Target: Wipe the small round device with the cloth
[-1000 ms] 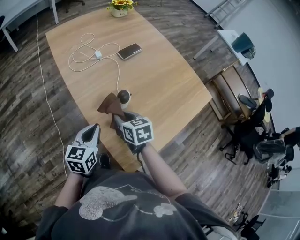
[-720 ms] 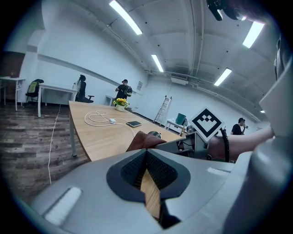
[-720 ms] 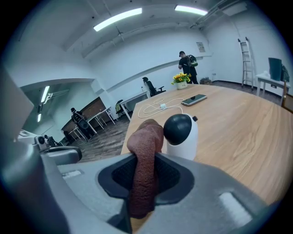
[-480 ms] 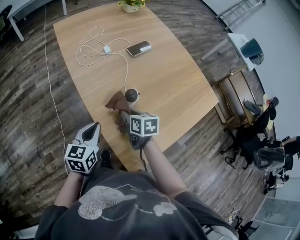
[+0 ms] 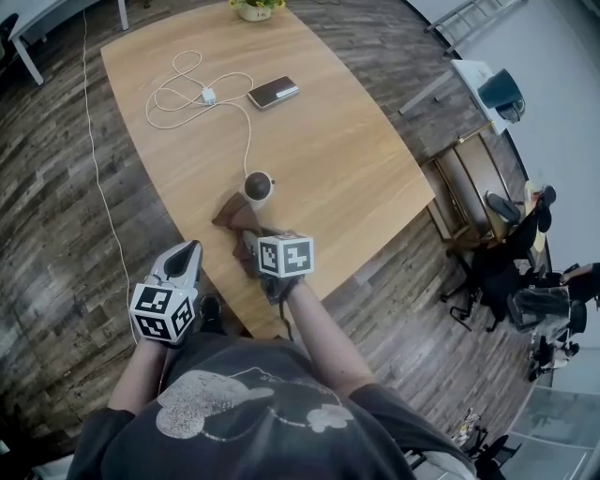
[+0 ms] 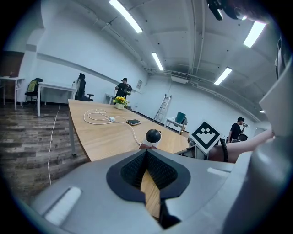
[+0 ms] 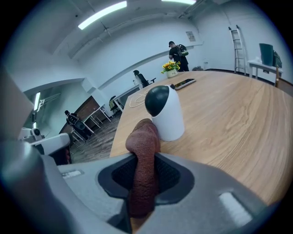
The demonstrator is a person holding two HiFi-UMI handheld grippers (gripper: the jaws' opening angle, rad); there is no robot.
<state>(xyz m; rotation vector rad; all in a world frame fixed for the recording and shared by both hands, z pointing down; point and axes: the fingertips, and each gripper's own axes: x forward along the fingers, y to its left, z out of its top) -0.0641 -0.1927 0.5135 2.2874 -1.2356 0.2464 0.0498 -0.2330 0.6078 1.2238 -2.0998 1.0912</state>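
Observation:
The small round device [image 5: 258, 187] [image 7: 164, 113] [image 6: 153, 136] is white with a black domed face and stands upright on the wooden table [image 5: 337, 141]. A brown cloth [image 5: 234, 216] [image 7: 144, 157] hangs bunched just in front of it, close to its base. My right gripper [image 5: 251, 240] [image 7: 145, 176] is shut on the cloth. My left gripper [image 5: 184, 255] [image 6: 147, 172] hovers off the table's near-left edge, jaws together with nothing between them.
A white cable [image 5: 192, 98] runs from the device to a charger and loops at the far side. A dark phone [image 5: 273, 92] lies beside it, a flower pot [image 5: 253, 9] at the far end. Chairs and clutter [image 5: 506, 234] stand to the right.
The right gripper with the cloth has pulled back slightly from the device, leaving a small gap. The left gripper has stayed in place.

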